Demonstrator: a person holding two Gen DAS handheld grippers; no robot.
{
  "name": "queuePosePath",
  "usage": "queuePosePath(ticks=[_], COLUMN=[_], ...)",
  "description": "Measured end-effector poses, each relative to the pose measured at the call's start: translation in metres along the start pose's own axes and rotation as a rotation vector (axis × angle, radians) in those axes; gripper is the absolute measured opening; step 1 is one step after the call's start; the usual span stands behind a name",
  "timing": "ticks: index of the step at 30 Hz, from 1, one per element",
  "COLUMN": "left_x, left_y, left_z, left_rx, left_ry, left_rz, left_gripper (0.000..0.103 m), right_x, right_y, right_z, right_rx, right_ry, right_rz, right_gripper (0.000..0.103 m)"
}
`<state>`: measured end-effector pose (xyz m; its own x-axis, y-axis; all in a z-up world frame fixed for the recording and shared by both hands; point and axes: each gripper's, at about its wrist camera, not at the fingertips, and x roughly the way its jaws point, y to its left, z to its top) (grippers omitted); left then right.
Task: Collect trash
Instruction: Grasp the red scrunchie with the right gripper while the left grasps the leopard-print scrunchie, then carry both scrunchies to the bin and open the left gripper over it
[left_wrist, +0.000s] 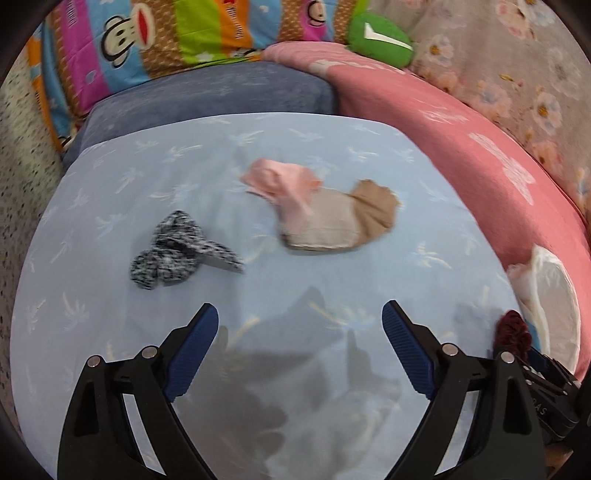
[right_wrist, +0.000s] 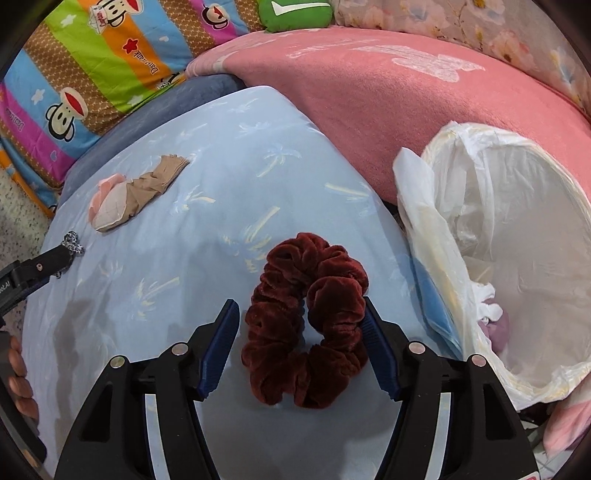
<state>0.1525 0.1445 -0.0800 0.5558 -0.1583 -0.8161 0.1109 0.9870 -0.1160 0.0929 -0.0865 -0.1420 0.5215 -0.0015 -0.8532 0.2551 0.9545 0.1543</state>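
Note:
A dark red velvet scrunchie (right_wrist: 308, 321) lies on the light blue sheet (right_wrist: 229, 155), between the fingers of my right gripper (right_wrist: 301, 314); the jaws are open around it, the right pad touching it. It also shows in the left wrist view (left_wrist: 511, 330). A white plastic trash bag (right_wrist: 517, 258) stands open to the right. My left gripper (left_wrist: 301, 314) is open and empty above the sheet. Ahead of it lie a black-and-white speckled scrunchie (left_wrist: 173, 249) and a beige sock with a pink piece (left_wrist: 325, 218).
A pink blanket (right_wrist: 369, 92) borders the sheet at the back right. A striped cartoon-monkey quilt (left_wrist: 147, 37) and a green cushion (left_wrist: 380, 40) lie behind. A dark blue cushion (left_wrist: 221, 92) edges the sheet at the back.

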Motion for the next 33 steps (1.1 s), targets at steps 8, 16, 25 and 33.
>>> queuePosePath(ticks=[8, 16, 25, 33], left_x=[0.013, 0.031, 0.046, 0.035], left_y=[0.051, 0.078, 0.079, 0.068], left_z=[0.016, 0.031, 0.031, 0.031], left_rx=[-0.085, -0.130, -0.117, -0.098], left_ry=[-0.002, 0.002, 0.052, 0.045], left_rz=[0.065, 0.070, 0.025, -0.022], left_gripper=[0.087, 0.086, 0.047, 0.019], right_x=[0.009, 0.000, -0.007, -0.018], right_y=[0.022, 0.072, 0.112, 0.119], right_z=[0.018, 0.049, 0.065, 0.067], right_rx=[0.001, -0.043, -0.080, -0.086], right_ry=[-0.001, -0.048, -0.075, -0.091], right_rz=[0.025, 0.124, 0.191, 0.221], right_gripper=[0.029, 0.028, 0.029, 0.029])
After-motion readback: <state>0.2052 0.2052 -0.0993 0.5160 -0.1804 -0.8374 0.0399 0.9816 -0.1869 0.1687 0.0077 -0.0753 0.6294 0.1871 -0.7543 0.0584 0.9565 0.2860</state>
